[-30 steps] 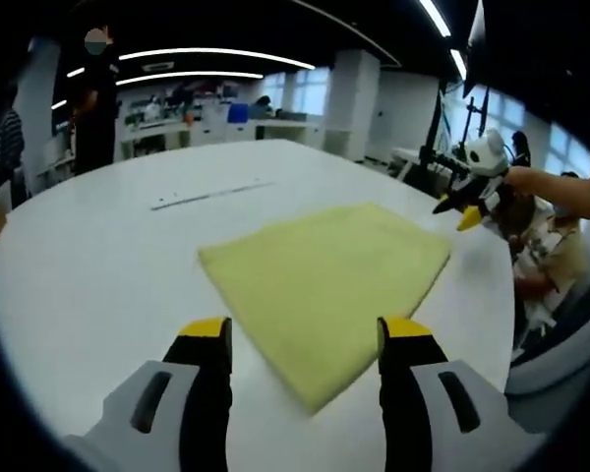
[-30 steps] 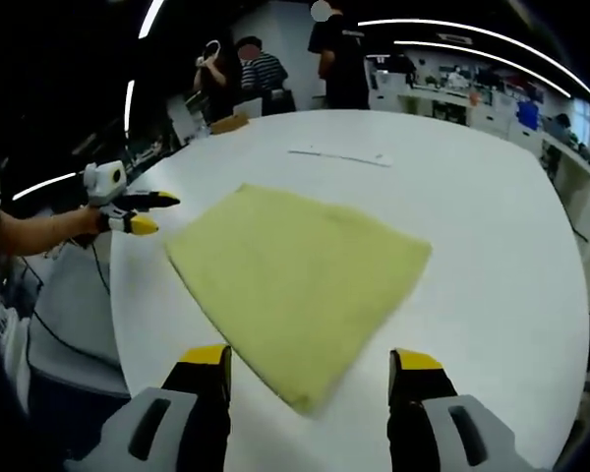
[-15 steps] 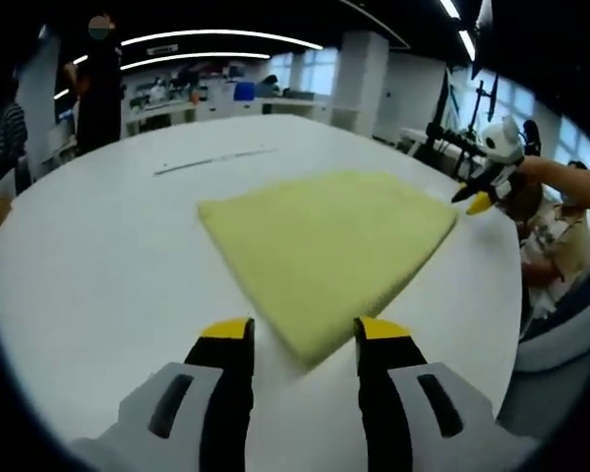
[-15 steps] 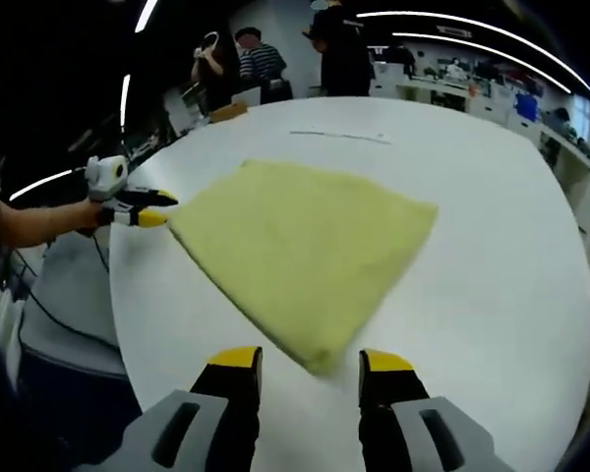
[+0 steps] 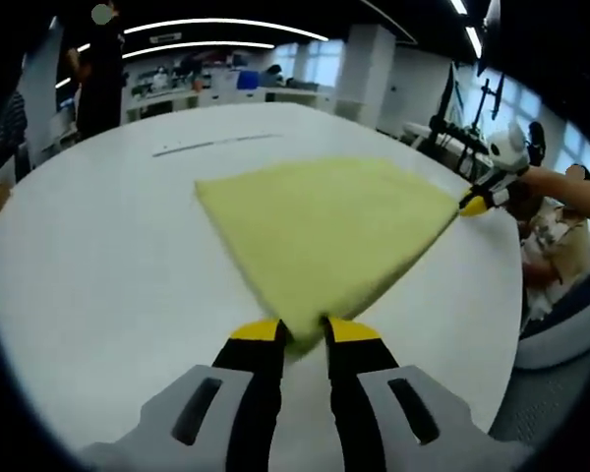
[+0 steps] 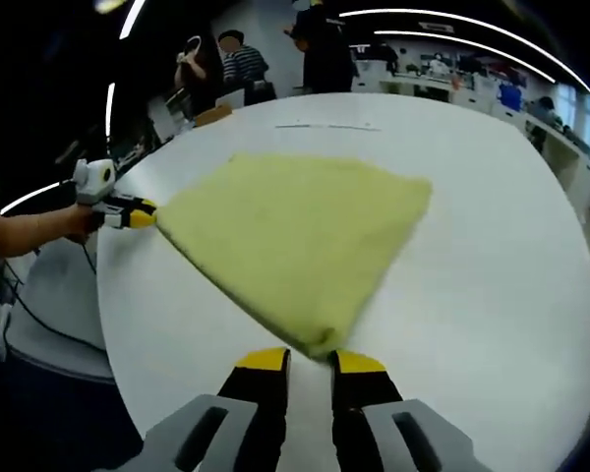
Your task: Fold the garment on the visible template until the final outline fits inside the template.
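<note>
On a large white table [image 5: 98,275], a yellow garment [image 5: 324,226] is lying spread flat in a rough four-cornered shape, and two corners of it are being gripped. Seen in the left gripper view, the left gripper [image 5: 302,332] is rising from the bottom, its yellow-tipped jaws drawn close together on the nearest corner of the cloth, which is tucking in between them. Far off at the right of that view, the right gripper [image 5: 477,202], held by a person's hand [image 5: 546,182], is meeting the opposite corner of the garment at the table's edge.

Seen in the right gripper view, the same cloth [image 6: 295,231] is fanning away from the right gripper [image 6: 310,356], whose jaws are likewise narrowed on the near corner, with the fabric pinched between the yellow tips. At the left of this view the left gripper [image 6: 138,211] is touching the far corner beside the table's rim [image 6: 113,295].

Beyond the garment, a thin dark strip [image 5: 211,146] is lying on the tabletop, well apart from the cloth. People [image 6: 231,64] are standing past the far side of the table.
</note>
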The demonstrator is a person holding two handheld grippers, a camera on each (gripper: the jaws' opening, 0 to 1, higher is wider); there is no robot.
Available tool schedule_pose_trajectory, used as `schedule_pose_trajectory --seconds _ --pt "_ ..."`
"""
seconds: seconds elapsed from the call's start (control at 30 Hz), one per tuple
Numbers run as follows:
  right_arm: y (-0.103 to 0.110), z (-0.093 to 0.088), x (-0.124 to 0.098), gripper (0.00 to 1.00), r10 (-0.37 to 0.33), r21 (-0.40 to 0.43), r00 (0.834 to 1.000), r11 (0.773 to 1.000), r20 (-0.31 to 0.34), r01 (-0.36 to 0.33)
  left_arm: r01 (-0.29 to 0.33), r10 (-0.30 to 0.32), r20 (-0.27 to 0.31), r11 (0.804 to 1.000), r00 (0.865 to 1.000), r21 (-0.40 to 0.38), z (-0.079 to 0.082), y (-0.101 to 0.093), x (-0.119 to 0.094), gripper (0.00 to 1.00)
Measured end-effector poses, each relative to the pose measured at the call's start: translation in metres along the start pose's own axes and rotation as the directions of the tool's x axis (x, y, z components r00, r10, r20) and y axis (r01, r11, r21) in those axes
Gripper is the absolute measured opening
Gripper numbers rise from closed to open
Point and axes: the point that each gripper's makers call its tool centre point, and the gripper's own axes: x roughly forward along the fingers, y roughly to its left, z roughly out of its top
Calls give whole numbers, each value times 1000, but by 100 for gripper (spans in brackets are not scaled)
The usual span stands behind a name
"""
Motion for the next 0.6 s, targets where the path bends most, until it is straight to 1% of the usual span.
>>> schedule_pose_trajectory --seconds 0.1,0.17,0.23,0.37,0.4,0.5,0.57,0.6 --pt "-3 0 0 5 -14 2 1000 1000 15 14 3 -3 2 1000 1000 -4 0 -1 0 13" --pt "-4 0 0 3 -15 18 999 1000 28 15 10 -10 1 1000 1000 -9 1 -2 0 11" --pt "-3 0 0 2 -6 46 999 999 41 4 23 -23 0 999 1000 -32 0 -2 -1 8" --pt "-2 -1 0 0 -5 52 999 999 53 3 25 -24 4 997 1000 -67 -1 -2 -2 4" --pt "-3 -2 0 0 -6 43 999 999 53 4 22 -21 6 997 1000 -76 -1 -1 -2 4" --pt "-1 0 -2 0 -7 -25 999 1000 49 8 22 -21 6 997 1000 -71 0 -2 -3 3" --pt "-2 1 -3 0 -12 -55 999 998 46 14 16 -15 11 997 1000 -70 1 -1 -4 2" --pt "-4 1 -5 0 -13 -87 999 996 36 16 17 -15 15 997 1000 -78 2 0 -4 2"
